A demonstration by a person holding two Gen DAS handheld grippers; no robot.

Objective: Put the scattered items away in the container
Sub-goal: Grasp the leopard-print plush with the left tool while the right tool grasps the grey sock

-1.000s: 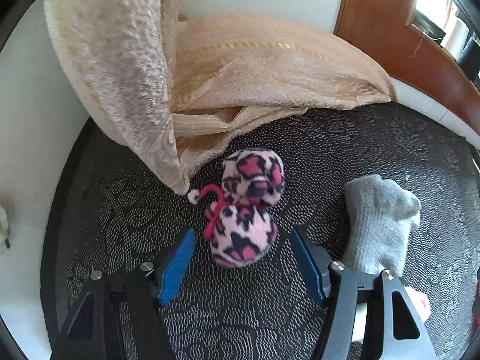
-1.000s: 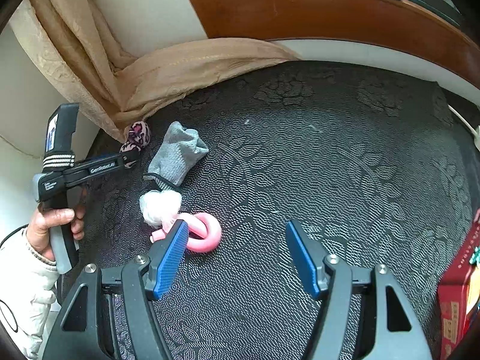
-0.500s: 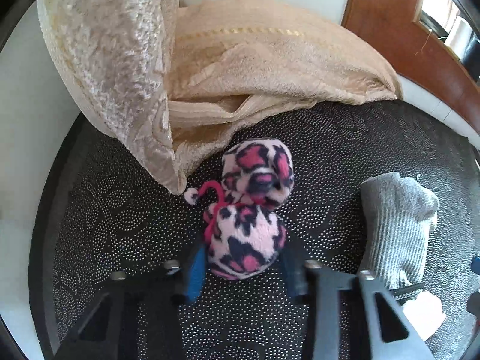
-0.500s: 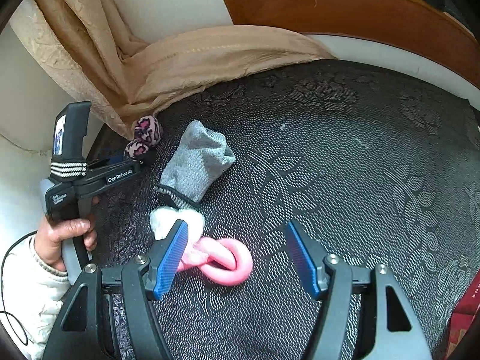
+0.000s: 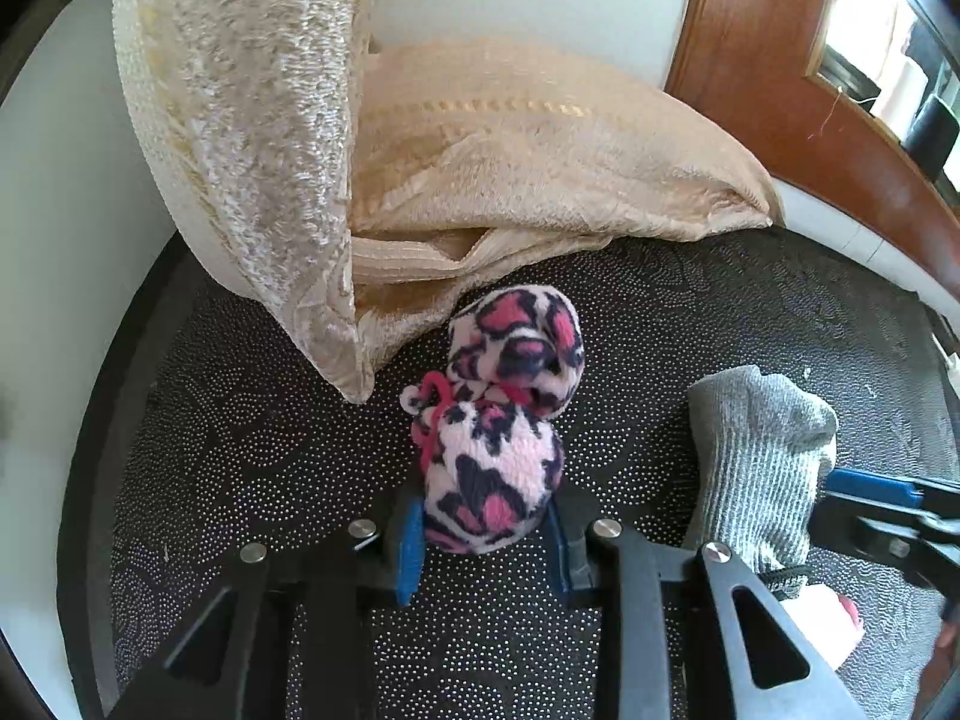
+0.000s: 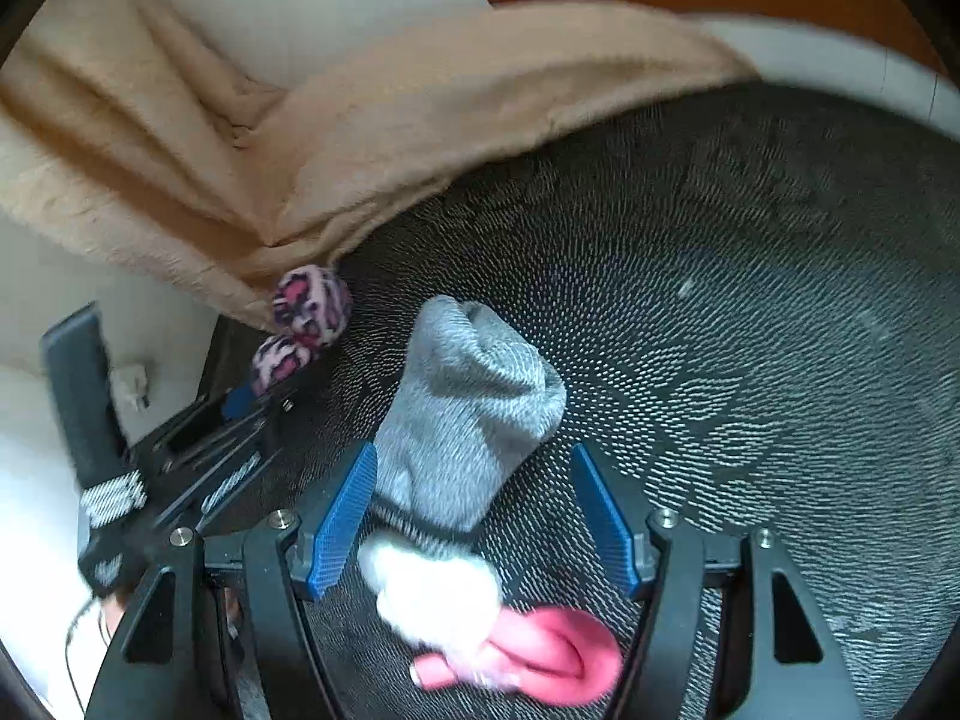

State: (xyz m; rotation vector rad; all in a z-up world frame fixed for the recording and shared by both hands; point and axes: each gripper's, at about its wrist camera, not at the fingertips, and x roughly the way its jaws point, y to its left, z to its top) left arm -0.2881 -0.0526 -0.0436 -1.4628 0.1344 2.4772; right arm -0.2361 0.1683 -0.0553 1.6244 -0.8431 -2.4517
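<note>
- Left wrist view shows the left gripper [image 5: 485, 531] closed on the lower ball of a plush toy [image 5: 501, 429], a pink, white and dark spotted toy made of two balls joined by a red cord; both blue pads press its sides and the fabric bulges between them.
- The upper ball is free and rests on the dark patterned mat [image 5: 252, 432], touching the edge of the beige curtain [image 5: 252, 138]; so the lift is best made straight up first, then away from the curtain, so that the cord does not catch on the cloth.
- The grip sits low on a soft round thing; I judge it may slip out forward; the squeeze should be firm and the lift slow.
- Right wrist view, rather blurred, shows the right gripper [image 6: 474, 510] with jaws wide apart and nothing between the pads; it hovers over the cuff end of a grey sock [image 6: 462, 408]; one blue pad is just beside the sock, the other stands well apart.
- Near the camera lies a pink ring [image 6: 552, 654] with a white fluffy ball [image 6: 432, 588] touching it and the sock's cuff; the right gripper should close on the sock alone, at the thick middle.
- No container is visible in either view; I cannot tell where it stands.
</note>
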